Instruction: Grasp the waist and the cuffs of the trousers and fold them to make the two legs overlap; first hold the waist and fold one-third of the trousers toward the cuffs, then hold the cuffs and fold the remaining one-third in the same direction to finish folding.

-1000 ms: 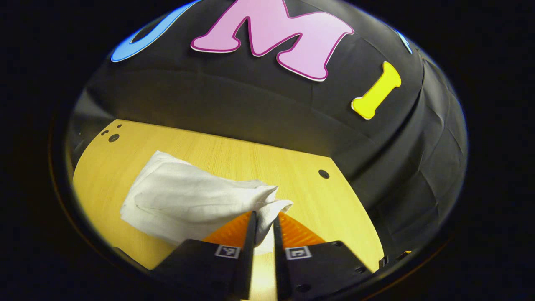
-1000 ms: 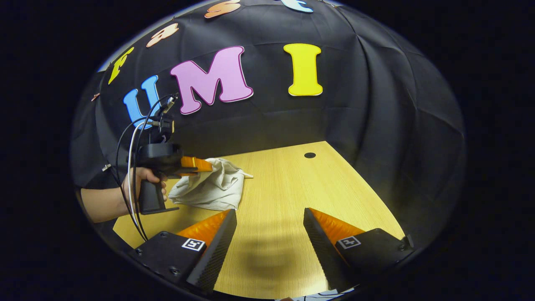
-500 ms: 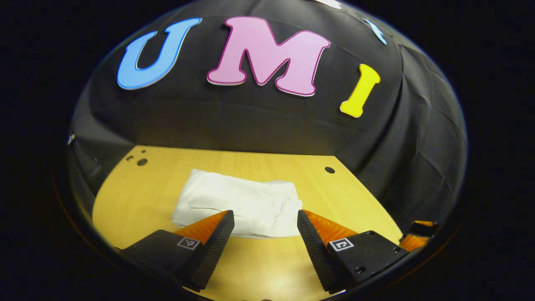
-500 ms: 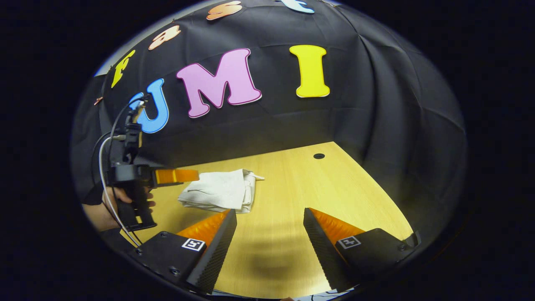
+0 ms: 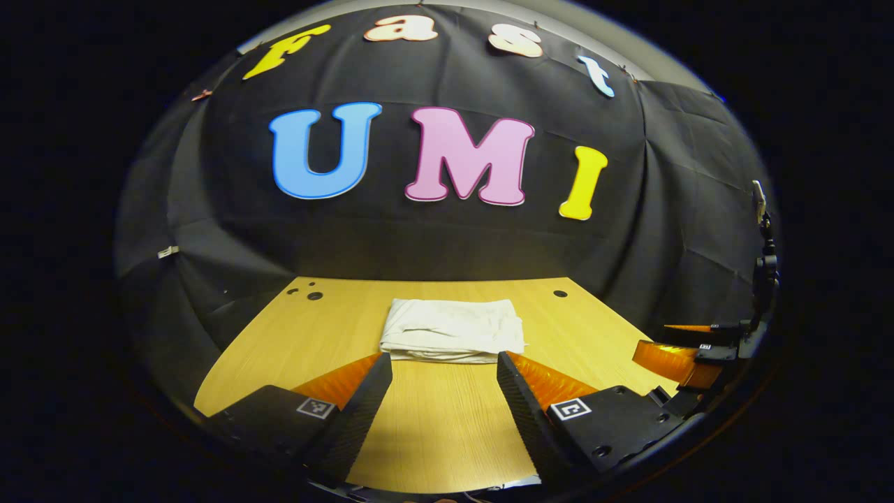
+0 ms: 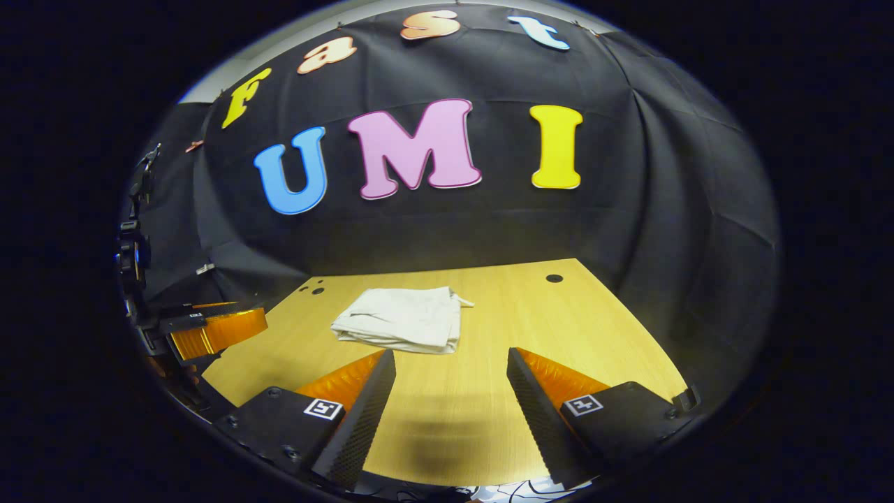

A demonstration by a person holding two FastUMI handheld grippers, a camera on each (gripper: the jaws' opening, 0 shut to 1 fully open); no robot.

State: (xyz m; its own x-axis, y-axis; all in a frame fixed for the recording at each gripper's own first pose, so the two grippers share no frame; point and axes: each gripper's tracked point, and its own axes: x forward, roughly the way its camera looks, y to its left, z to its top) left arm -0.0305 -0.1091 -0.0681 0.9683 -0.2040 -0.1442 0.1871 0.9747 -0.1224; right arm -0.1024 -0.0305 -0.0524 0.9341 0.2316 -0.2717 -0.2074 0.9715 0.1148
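The white trousers (image 5: 452,330) lie folded into a compact rectangle on the wooden table (image 5: 433,426), just beyond my left gripper (image 5: 444,363), which is open with nothing between its fingers. In the right gripper view the same folded trousers (image 6: 401,320) rest ahead and to the left of my right gripper (image 6: 451,360), also open and holding nothing. The right gripper (image 5: 688,346) shows at the far right edge of the left gripper view, and the left gripper (image 6: 209,328) shows at the left edge of the right gripper view. Both stand apart from the cloth.
Small round holes mark the table near its far corners (image 5: 560,293) (image 5: 314,295). The black cloth wall (image 5: 447,237) closes the table at the back and on both sides. Bare wood lies between the grippers and the trousers.
My left gripper let go of the trousers, opened and drew back toward the near edge. The cloth settled flat into a folded rectangle. The right gripper stayed open and pulled back a little.
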